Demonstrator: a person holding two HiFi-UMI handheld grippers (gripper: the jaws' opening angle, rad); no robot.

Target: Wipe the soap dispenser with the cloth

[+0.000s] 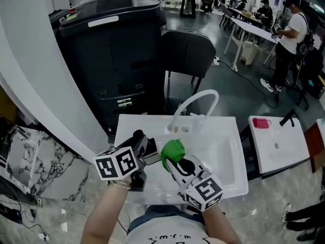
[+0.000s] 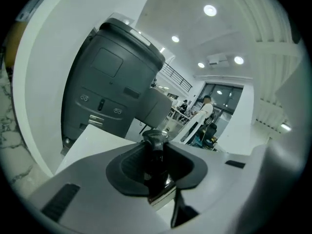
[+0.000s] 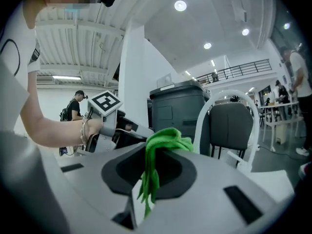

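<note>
The soap dispenser (image 1: 152,159), a dark bottle with a pump head (image 2: 156,155), sits between the jaws of my left gripper (image 1: 147,149), which is shut on it above the white sink (image 1: 223,151). A green cloth (image 1: 172,150) is bunched in my right gripper (image 1: 176,160), whose jaws are shut on it. In the right gripper view the cloth (image 3: 163,140) hangs out of the jaws, with the left gripper (image 3: 126,128) just to its left. Cloth and dispenser are close together; I cannot tell whether they touch.
A white curved faucet (image 1: 198,103) rises at the back of the sink. Behind it stand a large black bin (image 1: 111,50) and a dark chair (image 1: 188,55). A second white basin (image 1: 279,146) with a red item (image 1: 260,122) is at the right; a person (image 1: 292,34) stands beyond it.
</note>
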